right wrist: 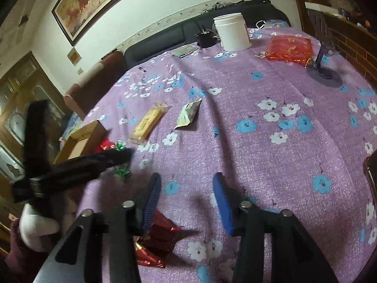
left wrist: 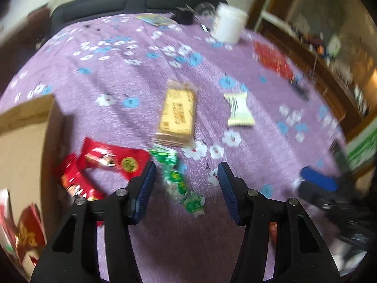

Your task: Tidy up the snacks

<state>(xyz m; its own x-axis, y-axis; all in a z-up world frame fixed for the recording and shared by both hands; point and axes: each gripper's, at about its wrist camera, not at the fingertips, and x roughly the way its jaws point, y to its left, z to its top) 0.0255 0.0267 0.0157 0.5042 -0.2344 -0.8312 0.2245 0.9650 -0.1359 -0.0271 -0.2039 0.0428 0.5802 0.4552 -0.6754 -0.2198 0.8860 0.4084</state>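
— Green crinkly foil packet point(left wrist: 180, 180) lies between my left tongs' point(left wrist: 186, 184) spread, empty ribbed pads, long axis running away from me on the purple cloth point(left wrist: 235, 247).

— Right tongs point(right wrist: 187, 200)?

— Released too; shiny red wrapper point(right wrist: 157, 240) beneath the left pad.

Tablecloth point(right wrist: 235, 141) purple, blue-white flowers; biscuit pack point(left wrist: 178, 114) yellow; jar point(right wrist: 232, 31) white

Both hand-held grippers — left point(left wrist: 186, 174), right point(right wrist: 187, 185) — gape empty.
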